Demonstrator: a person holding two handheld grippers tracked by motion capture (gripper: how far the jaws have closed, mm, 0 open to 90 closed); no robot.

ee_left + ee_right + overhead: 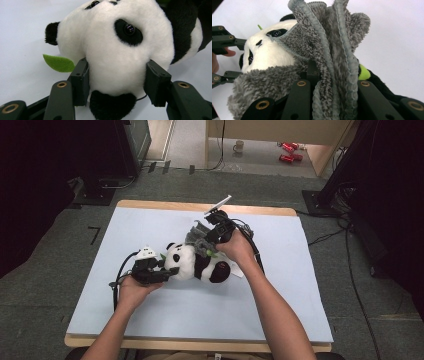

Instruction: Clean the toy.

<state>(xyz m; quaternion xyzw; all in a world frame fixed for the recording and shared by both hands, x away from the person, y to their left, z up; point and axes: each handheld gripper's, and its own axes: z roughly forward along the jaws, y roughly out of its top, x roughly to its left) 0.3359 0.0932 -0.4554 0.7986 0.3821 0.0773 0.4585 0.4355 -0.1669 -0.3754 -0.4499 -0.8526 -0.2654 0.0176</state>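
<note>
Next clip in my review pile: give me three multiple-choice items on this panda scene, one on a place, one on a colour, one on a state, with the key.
1. Where does the left gripper grip the panda plush toy?
A. its head
B. a hind foot
C. its belly

2. What colour is the fuzzy cloth in the right gripper?
A. red
B. grey
C. yellow

3. How does the panda plush toy lie?
A. sitting upright
B. lifted clear of the table
C. lying down on the pale blue mat

Key: 1 A, the left gripper view has a jaw on either side of the white head. 2 B, the right gripper view shows grey pile bunched between the jaws. 3 C, the high view shows it stretched out along the mat.
</note>
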